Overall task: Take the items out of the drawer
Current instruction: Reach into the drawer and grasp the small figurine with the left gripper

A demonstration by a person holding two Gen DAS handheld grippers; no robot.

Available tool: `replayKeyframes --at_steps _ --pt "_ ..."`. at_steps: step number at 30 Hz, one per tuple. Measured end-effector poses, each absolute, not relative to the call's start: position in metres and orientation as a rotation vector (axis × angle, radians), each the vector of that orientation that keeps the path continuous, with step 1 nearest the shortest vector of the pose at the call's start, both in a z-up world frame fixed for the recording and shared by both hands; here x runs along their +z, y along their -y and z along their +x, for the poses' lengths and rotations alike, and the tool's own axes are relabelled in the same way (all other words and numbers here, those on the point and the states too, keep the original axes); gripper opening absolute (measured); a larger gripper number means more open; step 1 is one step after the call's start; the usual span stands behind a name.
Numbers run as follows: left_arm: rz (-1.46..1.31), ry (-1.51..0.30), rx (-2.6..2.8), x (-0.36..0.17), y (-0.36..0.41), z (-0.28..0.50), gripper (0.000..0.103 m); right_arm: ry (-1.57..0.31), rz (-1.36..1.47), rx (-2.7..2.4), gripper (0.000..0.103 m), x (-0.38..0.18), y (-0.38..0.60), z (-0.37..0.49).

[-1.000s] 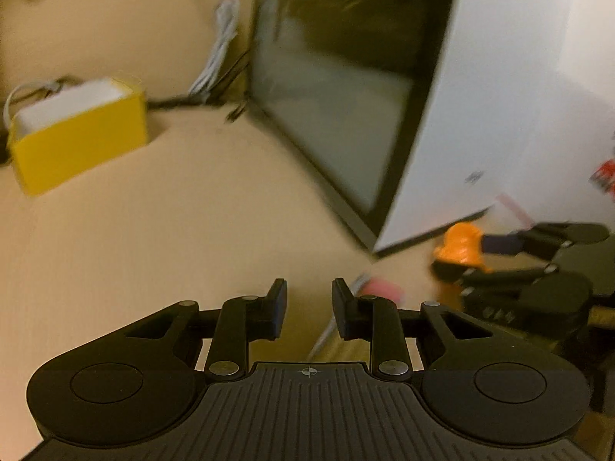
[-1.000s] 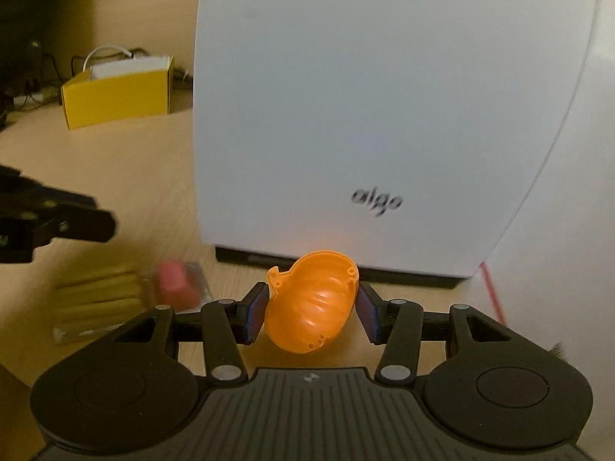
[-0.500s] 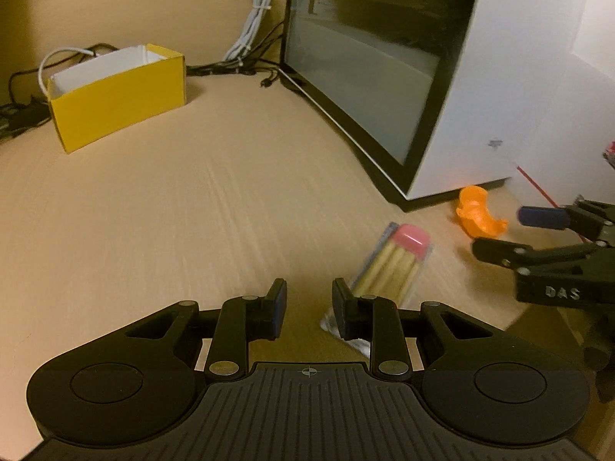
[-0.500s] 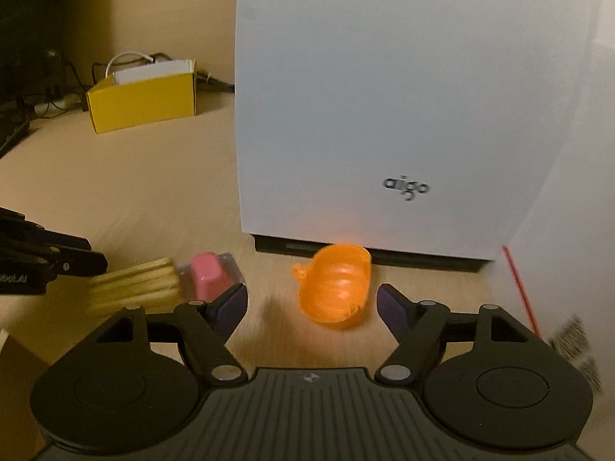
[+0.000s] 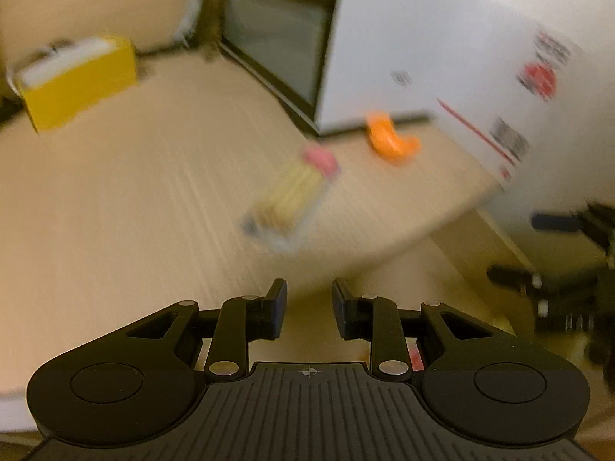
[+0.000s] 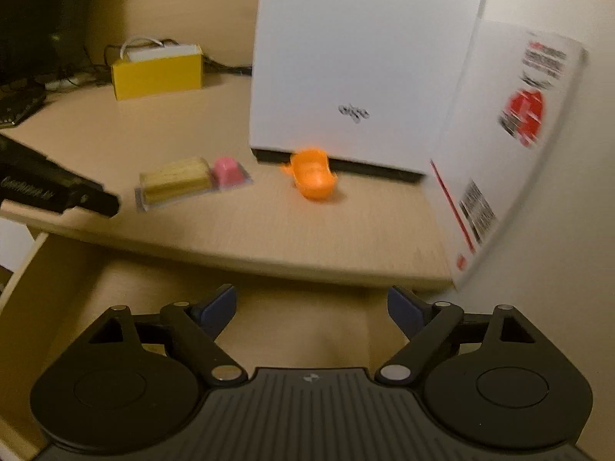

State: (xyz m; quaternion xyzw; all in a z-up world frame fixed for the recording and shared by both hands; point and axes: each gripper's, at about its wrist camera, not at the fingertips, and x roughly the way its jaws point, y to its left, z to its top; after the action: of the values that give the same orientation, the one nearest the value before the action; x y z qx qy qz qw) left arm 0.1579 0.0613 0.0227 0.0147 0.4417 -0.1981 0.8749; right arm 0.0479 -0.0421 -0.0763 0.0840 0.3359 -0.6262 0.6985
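The drawer lies open below the desk's front edge, 2 items already out on top, the orange shell and pencil pack; right gripper spread wide and empty, left gripper narrowly apart and empty; any remaining contents are hidden.

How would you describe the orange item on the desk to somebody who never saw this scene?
Find the tall white case standing on the desk. At the foot of its front lies a small orange plastic shell, open and hollow. Its neighbour, a clear packet, holds yellow sticks and a pink piece.

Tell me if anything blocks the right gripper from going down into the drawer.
Nothing visible does. The right gripper is open and empty, already past the desk edge over the open drawer. The orange piece and the pencil pack lie on the desk, out of the way. The drawer's contents are not visible.
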Motion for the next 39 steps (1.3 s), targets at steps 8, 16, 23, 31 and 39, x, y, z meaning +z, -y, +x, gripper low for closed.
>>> replayKeyframes --at_steps 8,16,23,31,39 --pt "-0.001 -1.262 -0.618 -0.038 -0.057 0.129 0.029 -0.810 0.277 -1.410 0.086 -0.072 0.019 0.029" --pt "0.090 -1.214 -0.636 -0.045 -0.028 0.120 0.029 -0.880 0.315 -1.395 0.086 -0.091 0.011 0.025" --pt "0.179 -1.277 -0.557 -0.076 -0.005 0.130 0.037 -0.927 0.348 -1.360 0.086 -0.104 0.008 0.027" --pt "0.049 -1.300 -0.542 -0.075 -0.019 0.131 0.032 -0.959 0.372 -1.330 0.086 -0.106 0.010 0.024" --pt "-0.189 -1.218 -0.371 -0.039 -0.090 0.104 0.032 -1.003 0.374 -1.181 0.086 -0.114 0.035 0.048"
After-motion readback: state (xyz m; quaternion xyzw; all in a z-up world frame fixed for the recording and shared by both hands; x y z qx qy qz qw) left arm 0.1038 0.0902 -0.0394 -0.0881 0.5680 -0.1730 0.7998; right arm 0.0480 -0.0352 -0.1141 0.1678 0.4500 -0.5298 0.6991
